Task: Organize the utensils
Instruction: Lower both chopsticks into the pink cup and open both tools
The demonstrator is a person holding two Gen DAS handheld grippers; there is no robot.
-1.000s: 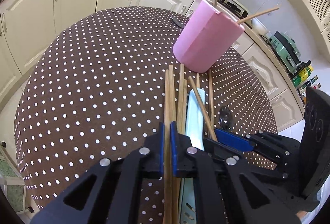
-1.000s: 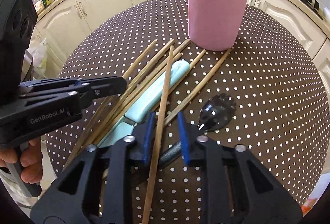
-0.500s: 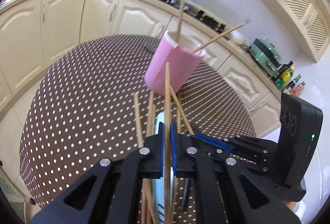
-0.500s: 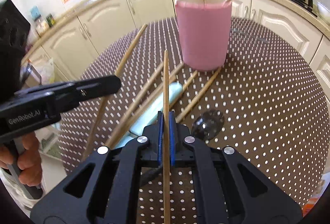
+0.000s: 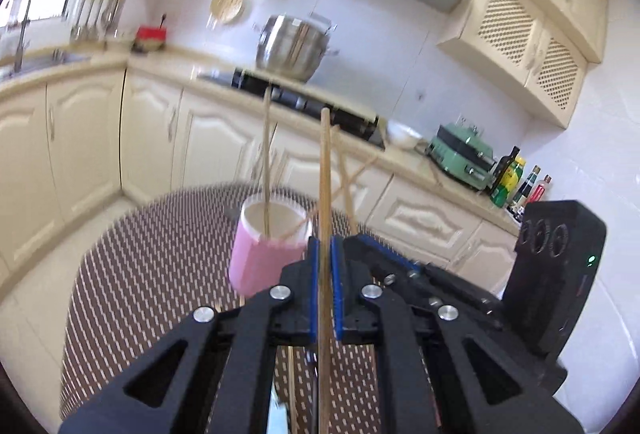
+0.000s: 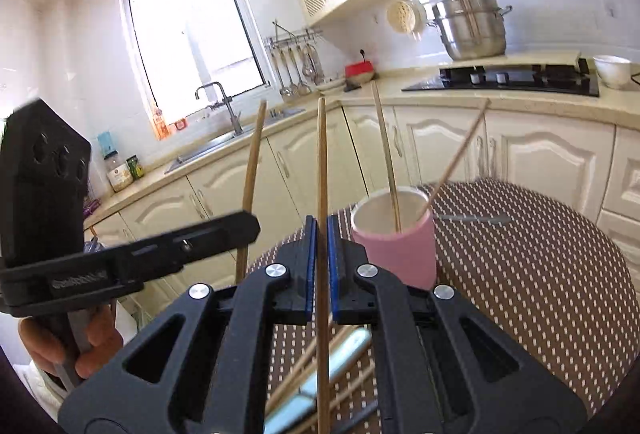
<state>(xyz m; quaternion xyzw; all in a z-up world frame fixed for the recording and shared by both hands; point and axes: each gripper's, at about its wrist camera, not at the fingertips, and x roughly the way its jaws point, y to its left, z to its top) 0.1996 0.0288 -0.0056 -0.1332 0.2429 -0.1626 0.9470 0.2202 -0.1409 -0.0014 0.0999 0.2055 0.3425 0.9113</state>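
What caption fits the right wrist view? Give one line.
Right gripper lifts a wooden chopstick beside the pink cylindrical cup.

A round table (image 6: 560,294) under a brown cloth with white dots carries a pink cup (image 6: 400,254) standing upright. Near its front edge lie loose wooden chopsticks (image 6: 298,374) beside a pale blue utensil (image 6: 340,354), and a grey knife-like piece (image 6: 472,220) lies behind the cup.
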